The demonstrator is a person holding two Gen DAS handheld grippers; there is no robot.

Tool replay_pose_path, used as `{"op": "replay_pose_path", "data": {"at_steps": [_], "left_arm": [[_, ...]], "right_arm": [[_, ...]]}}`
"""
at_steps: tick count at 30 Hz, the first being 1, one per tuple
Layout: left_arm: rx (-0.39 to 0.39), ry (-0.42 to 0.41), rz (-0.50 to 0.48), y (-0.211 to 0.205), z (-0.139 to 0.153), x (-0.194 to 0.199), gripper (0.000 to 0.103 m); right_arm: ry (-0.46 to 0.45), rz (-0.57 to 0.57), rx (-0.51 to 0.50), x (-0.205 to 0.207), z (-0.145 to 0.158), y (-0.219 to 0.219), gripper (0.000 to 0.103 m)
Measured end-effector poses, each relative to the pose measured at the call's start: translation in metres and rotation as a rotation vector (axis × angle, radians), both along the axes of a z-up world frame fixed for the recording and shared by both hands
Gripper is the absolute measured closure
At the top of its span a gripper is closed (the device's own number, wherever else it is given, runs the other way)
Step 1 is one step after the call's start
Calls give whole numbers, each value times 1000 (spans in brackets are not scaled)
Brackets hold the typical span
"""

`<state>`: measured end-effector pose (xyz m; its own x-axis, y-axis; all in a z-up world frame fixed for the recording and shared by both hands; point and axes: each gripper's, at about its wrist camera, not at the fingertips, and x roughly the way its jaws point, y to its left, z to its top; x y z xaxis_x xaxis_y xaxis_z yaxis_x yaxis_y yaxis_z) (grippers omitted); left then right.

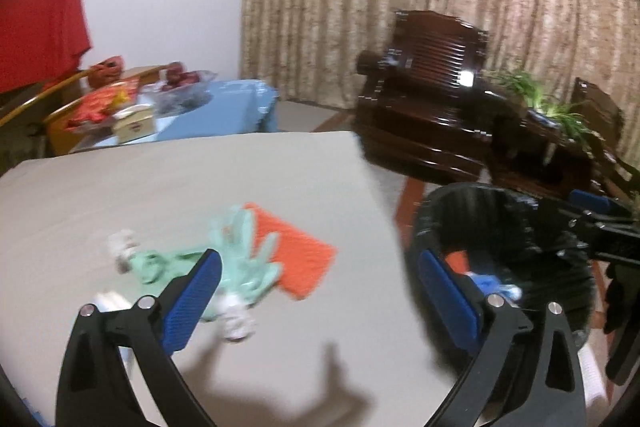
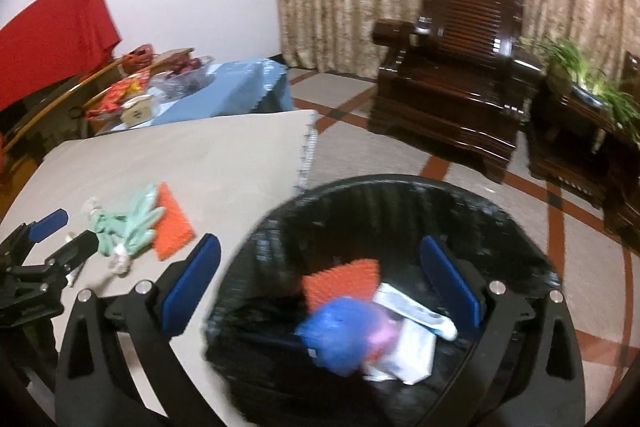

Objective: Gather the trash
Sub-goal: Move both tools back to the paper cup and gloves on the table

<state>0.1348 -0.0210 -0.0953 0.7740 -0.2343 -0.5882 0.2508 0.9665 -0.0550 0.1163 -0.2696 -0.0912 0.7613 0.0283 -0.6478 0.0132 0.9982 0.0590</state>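
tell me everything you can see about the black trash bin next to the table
The black trash bin is round and open-topped, lined with what looks like a glossy black bag. It stands upright on the tiled floor just past the table's right edge. Inside lie an orange textured pad, a blue crumpled item, something pink and some white packaging. The right tool hovers open over its mouth, holding nothing.
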Motion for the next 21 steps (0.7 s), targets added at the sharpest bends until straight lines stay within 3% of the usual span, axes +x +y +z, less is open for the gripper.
{"op": "replay_pose_path", "data": {"at_steps": [12, 21], "left_arm": [[84, 21, 255, 112, -18, -3, 6], [118, 68, 289, 155, -47, 17, 6]], "right_arm": [[0, 200, 31, 17, -1, 91, 6], [12, 320, 21, 27, -9, 151, 6]]}}
